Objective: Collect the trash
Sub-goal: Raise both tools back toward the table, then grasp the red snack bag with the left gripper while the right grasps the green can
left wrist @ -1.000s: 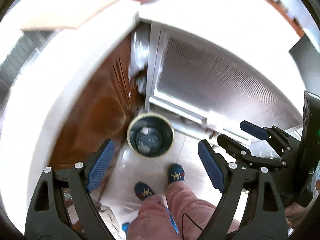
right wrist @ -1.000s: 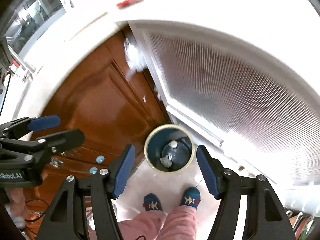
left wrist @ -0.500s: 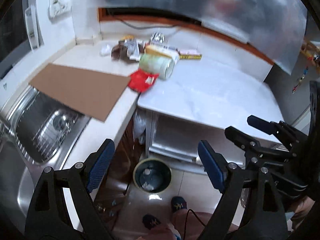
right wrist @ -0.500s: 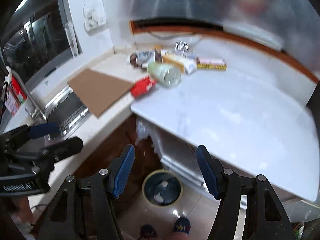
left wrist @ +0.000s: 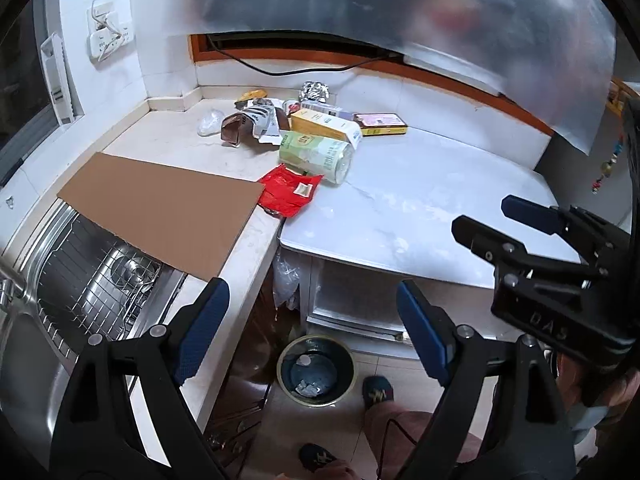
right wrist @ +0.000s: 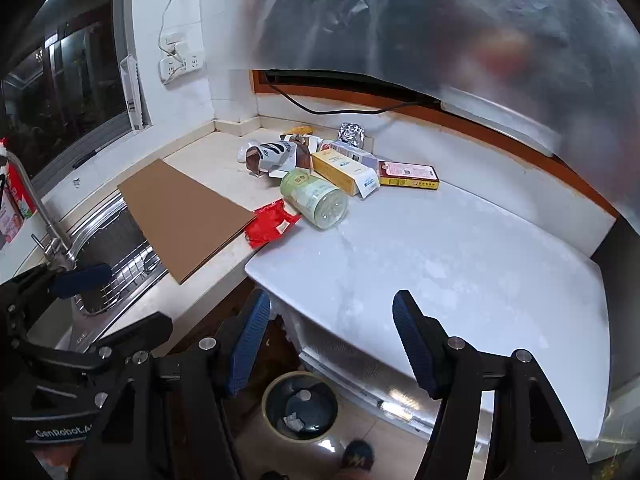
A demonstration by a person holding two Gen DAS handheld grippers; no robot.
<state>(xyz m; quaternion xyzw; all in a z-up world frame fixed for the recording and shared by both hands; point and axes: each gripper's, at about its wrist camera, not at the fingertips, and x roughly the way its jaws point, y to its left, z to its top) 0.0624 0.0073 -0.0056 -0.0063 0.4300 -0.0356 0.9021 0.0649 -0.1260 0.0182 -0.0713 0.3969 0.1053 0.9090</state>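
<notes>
Trash lies in a heap at the back corner of the white counter (left wrist: 420, 208): a green-labelled jar (left wrist: 316, 156) on its side, a red wrapper (left wrist: 289, 189), a yellow box (left wrist: 324, 127), a flat red-and-yellow box (left wrist: 380, 123), a torn brown-and-white packet (left wrist: 252, 122) and a foil ball (left wrist: 315, 91). On the floor below stands a round bin (left wrist: 316, 370) with scraps inside. My left gripper (left wrist: 312, 338) hangs open over the counter edge and bin, holding nothing. My right gripper (right wrist: 326, 342) is open and empty too, above the bin (right wrist: 300, 406).
A brown cardboard sheet (left wrist: 160, 208) covers part of the steel sink (left wrist: 100, 280) at left, with a tap (right wrist: 44, 224) beside it. Wall sockets (left wrist: 106, 38) and a black cable (left wrist: 304, 68) run along the back. A person's slippered feet (left wrist: 376, 390) stand beside the bin.
Both grippers have risen and tilted up from the floor: the bin filled the middle before, now it sits low in view and the counter with its trash heap has come into sight.
</notes>
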